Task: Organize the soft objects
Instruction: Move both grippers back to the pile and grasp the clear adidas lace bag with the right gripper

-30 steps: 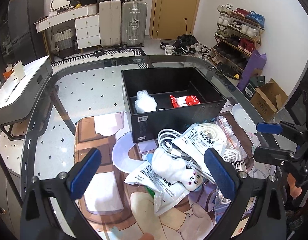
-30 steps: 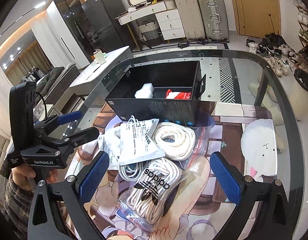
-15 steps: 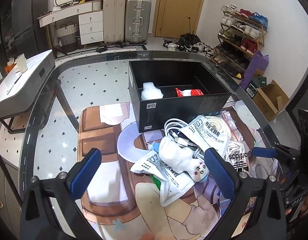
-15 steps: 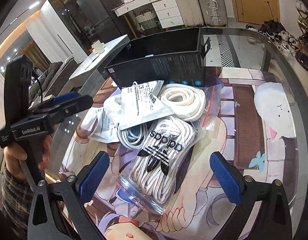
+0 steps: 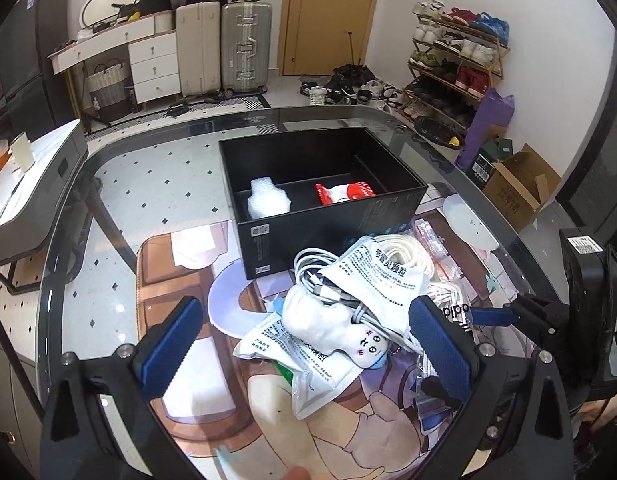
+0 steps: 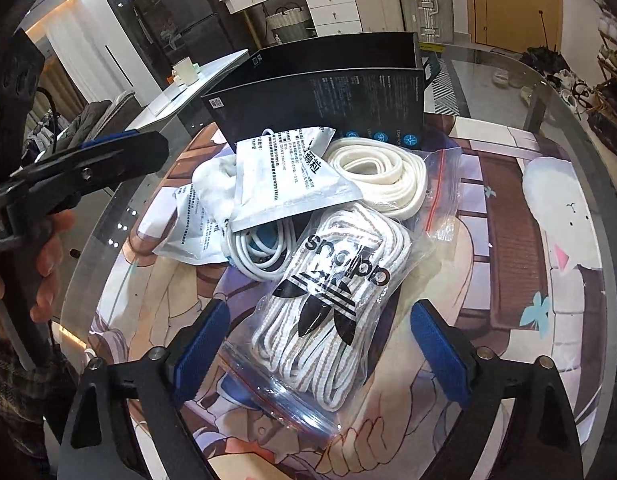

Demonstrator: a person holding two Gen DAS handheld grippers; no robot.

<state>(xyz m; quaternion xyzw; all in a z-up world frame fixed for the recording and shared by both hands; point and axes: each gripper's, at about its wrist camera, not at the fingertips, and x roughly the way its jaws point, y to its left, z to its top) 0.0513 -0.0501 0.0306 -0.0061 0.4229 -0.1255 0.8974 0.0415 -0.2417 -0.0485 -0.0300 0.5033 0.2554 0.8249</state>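
Observation:
A heap of soft items lies in front of the black box (image 5: pixel 328 232). It includes a clear adidas bag of white laces (image 6: pixel 328 292), a cream flat cord (image 6: pixel 380 172) in a zip bag, printed white pouches (image 5: pixel 384 276), a white cable coil (image 5: pixel 312 268) and a white plush with a face (image 5: pixel 328 324). My right gripper (image 6: pixel 320 340) straddles the lace bag; its jaws are closing and the pads stand clear of the bag. Over the plush hovers my left gripper (image 5: pixel 304 332), open. Inside the box lie a bubble-wrap piece (image 5: pixel 268 198) and a red-and-white packet (image 5: pixel 344 192).
Everything rests on a glass table with a cartoon mat (image 6: pixel 508 240); its curved edge (image 5: pixel 56 280) runs near on the left. A hand (image 6: pixel 48 256) holds the left gripper's handle. Beyond the table stand suitcases (image 5: pixel 244 48), a shoe rack (image 5: pixel 456 68) and a cardboard box (image 5: pixel 520 184).
My right gripper has sunk toward the lace bag, which now fills the space between its fingers, and its jaws have narrowed. The left gripper has stayed nearly in place, still open.

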